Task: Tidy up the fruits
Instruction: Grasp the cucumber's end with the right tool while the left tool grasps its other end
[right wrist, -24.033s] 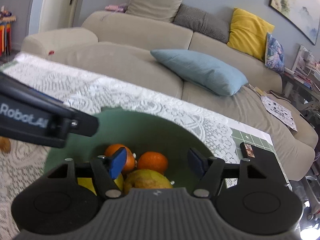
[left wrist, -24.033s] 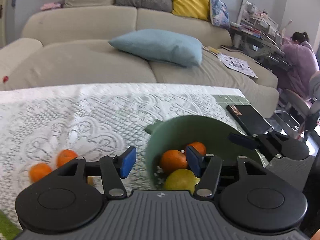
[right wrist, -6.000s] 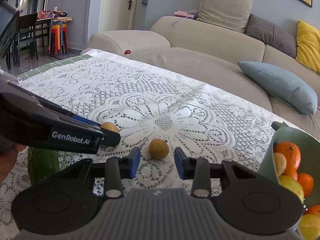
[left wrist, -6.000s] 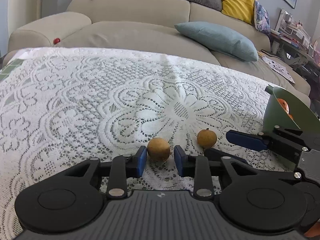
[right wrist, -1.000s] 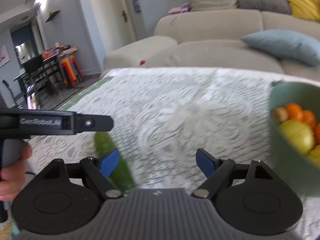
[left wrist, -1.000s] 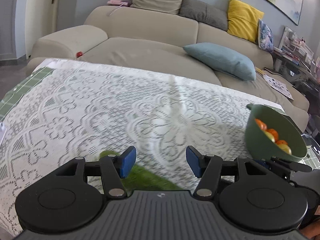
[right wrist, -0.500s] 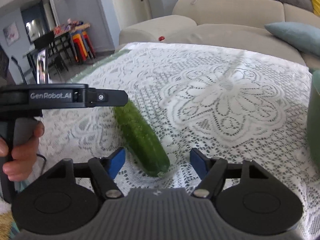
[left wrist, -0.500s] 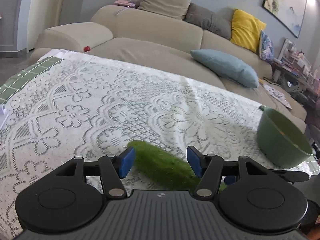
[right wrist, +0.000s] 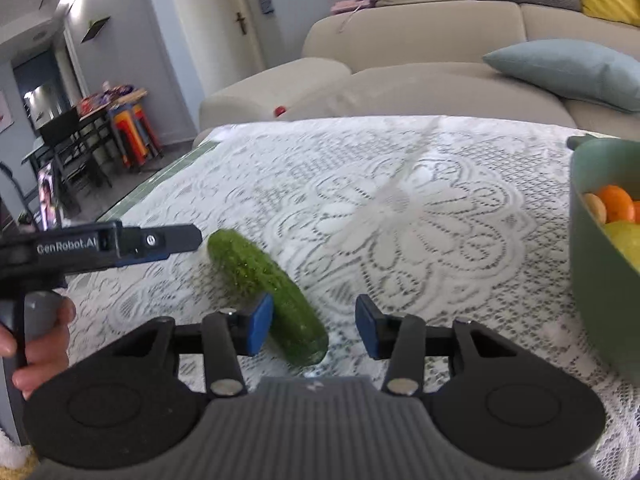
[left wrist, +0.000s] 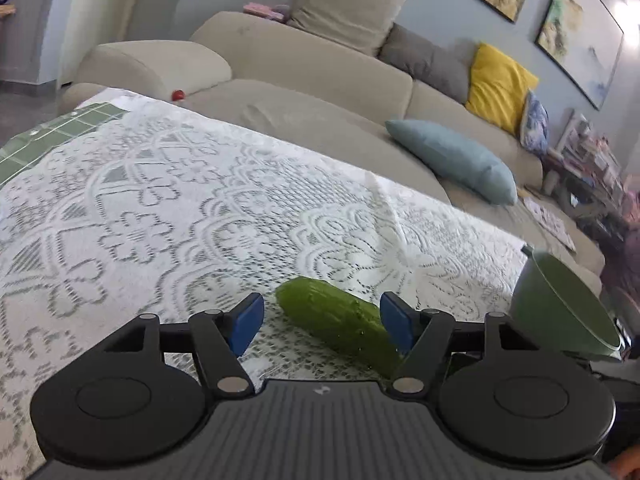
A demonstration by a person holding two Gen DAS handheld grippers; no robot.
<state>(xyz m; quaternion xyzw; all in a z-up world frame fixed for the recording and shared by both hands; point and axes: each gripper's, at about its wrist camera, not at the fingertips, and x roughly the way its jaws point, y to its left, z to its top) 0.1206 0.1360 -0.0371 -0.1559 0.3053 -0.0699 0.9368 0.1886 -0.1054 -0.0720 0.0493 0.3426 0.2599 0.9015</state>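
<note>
Left wrist view: I had the left gripper [left wrist: 322,322] spread wide w/ nothing held, pads either side of the cucumber [left wrist: 340,326] lying on the lace cloth [left wrist: 160,208]. Bumpy dark-green skin, long rounded shape; smooth green bowl [left wrist: 560,320] sat right of cucumber.

Right wrist view: right gripper [right wrist: 314,330] was also wide, empty, cucumber's near end between its pads. Bowl, right of cucumber, held oranges [right wrist: 618,202]. Step, I judged: picking up cucumber; next needs one gripper squared across its width, then closing

White lace tablecloth [left wrist: 168,208], bumpy-skinned cucumber [left wrist: 340,322], matt green bowl [right wrist: 600,280]
</note>
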